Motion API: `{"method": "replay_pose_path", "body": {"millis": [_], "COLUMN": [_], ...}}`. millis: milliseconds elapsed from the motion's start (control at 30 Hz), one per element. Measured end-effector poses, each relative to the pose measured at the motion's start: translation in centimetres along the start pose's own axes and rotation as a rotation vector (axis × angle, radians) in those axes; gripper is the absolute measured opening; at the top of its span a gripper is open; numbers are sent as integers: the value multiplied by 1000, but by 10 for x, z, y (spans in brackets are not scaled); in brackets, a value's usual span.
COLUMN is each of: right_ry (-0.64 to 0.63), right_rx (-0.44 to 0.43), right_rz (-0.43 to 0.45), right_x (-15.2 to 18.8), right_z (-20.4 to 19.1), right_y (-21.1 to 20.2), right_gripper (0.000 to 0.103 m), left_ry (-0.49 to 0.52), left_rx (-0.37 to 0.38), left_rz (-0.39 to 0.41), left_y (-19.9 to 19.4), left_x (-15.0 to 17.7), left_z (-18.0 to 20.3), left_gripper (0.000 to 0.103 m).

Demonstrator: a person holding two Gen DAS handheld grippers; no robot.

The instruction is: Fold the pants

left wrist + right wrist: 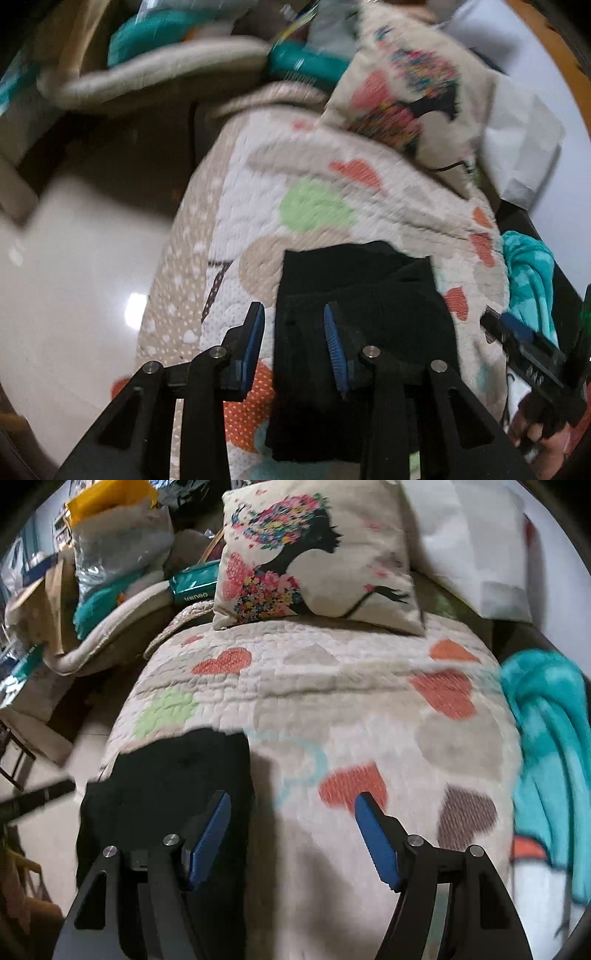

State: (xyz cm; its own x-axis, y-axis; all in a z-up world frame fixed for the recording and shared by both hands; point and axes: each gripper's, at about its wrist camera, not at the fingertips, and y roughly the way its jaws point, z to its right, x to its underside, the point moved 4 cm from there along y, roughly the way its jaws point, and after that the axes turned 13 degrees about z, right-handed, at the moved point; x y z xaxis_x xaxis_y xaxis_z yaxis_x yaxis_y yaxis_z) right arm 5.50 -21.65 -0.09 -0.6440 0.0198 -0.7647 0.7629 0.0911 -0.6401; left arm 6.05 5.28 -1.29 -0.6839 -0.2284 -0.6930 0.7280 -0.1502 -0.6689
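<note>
Left gripper (293,319), nearest the left wrist camera: its two blue-padded fingers (255,343) stand apart with nothing between them. One finger is above the quilt, the other above the left edge of the pants; whether either touches the cloth cannot be told.

Pants (365,314): black, lying in a folded heap on the quilt (258,192), near its front edge. Layers overlap unevenly at the top. In the right wrist view the pants (177,771) sit at the lower left of the quilt (332,709).

Right gripper (291,812): fingers (373,830) spread wide, nothing between them. The left finger lies over the right edge of the pants, the right finger over the bare quilt beside a red heart. In the left wrist view the same gripper (517,336) shows at the right edge, with part of a hand (543,439) behind it.

Surroundings: a printed pillow (317,554) rests at the far end of the quilt. A turquoise blanket (546,746) hangs at the right side. Bags and boxes (110,546) are piled at the far left. Pale floor (74,258) shows left of the quilt. Both views are partly blurred.
</note>
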Motion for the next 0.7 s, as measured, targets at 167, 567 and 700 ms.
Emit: {"method": "replay_pose_path", "body": {"millis": [167,567,700], "right_ry": [104,97,110], "right_rx": [-14,-33,-28], "right_rz": [25,50,57], "right_x": [34,51,51], "right_z": [19,5,9], "right_y": [-31,-25,-23], "right_gripper": [78,78,78], "left_ry": [129,184,183], "left_rx": [-62,-38,-37], "left_rz": [116,87,75], "left_y": [-32,-35,-34], "left_x": [20,49,50], "left_z": [29,41,41], "left_gripper": [43,45,45]}}
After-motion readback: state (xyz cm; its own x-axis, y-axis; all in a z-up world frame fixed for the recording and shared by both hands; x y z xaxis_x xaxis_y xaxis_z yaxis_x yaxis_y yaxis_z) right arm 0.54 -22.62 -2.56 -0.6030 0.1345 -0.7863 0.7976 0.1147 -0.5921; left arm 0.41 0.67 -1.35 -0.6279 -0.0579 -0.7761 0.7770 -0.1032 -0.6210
